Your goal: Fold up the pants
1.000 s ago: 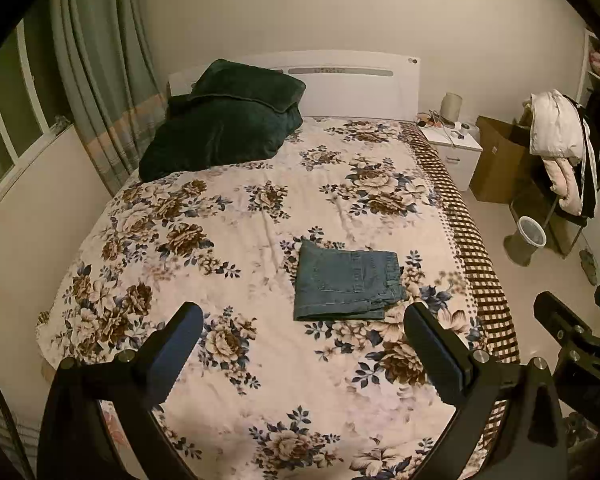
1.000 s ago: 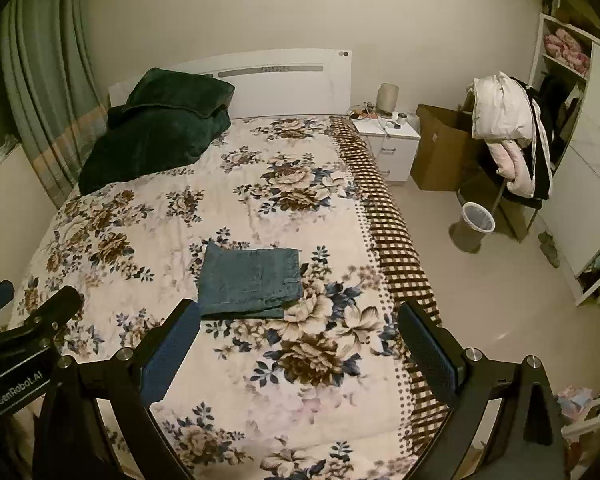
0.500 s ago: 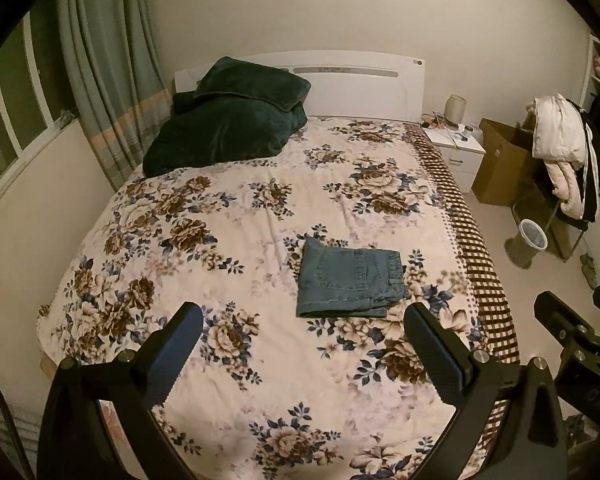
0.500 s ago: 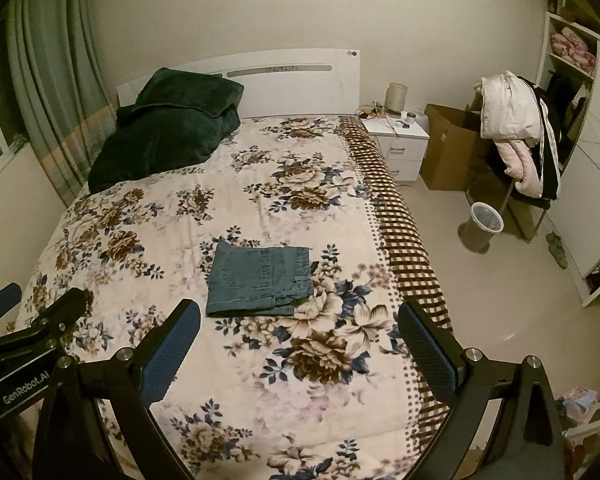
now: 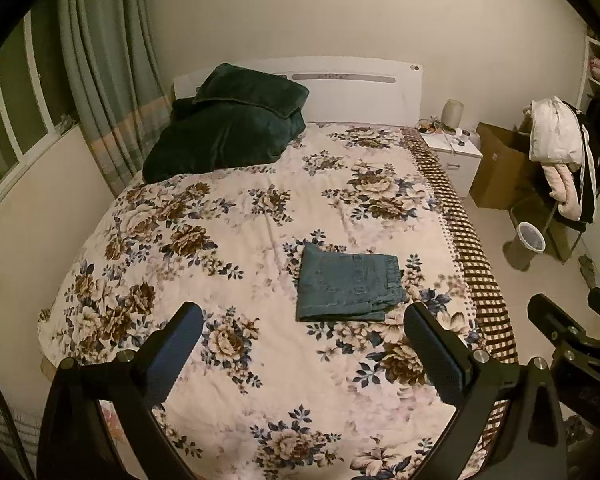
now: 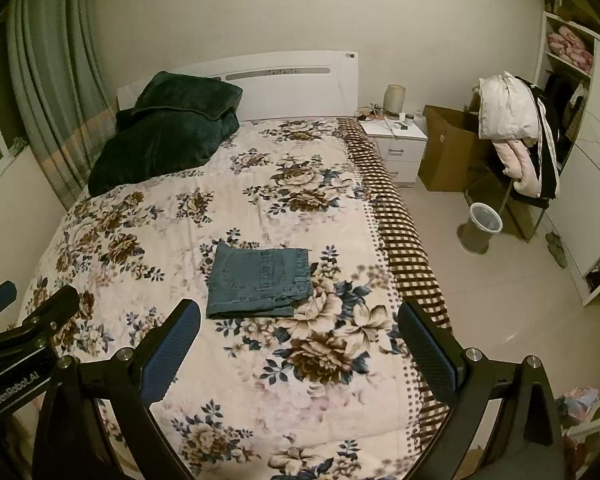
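Both grippers up in the air over the foot edge of the bed (image 5: 148,248), pointed forward and down at it: left gripper (image 5: 302,344) spread wide with nothing between the fingers, right gripper (image 6: 298,340) same deal, wide apart and empty, side by side and well clear of the floral bedspread. Folded pants (image 5: 348,286) lying flat as a neat denim rectangle, nearer the right edge and foot end than the dark green pillows (image 5: 228,136) up by the headboard.
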{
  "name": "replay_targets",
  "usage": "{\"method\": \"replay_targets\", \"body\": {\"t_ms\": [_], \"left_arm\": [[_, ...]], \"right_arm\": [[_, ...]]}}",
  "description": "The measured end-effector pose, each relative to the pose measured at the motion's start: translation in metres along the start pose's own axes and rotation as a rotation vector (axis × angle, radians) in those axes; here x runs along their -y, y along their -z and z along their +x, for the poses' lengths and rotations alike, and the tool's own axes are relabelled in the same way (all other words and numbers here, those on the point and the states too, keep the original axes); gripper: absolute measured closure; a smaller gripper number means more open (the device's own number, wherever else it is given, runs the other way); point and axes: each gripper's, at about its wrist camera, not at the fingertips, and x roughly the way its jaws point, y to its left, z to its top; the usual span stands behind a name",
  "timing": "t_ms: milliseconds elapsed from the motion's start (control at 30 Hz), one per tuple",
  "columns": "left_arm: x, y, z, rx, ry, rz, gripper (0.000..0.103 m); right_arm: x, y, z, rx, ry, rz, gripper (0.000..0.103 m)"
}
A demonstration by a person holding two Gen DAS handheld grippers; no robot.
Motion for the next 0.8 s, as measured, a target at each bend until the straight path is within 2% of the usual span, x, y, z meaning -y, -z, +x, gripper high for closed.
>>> {"method": "replay_targets", "body": {"t_ms": [800], "left_arm": [[0.0056, 0.0, -0.0075, 0.014, 0.0, -0.002, 0.0]], "right_arm": [[0.0005, 0.0007, -0.0081, -0.002, 0.009, 0.013, 0.002]]}}
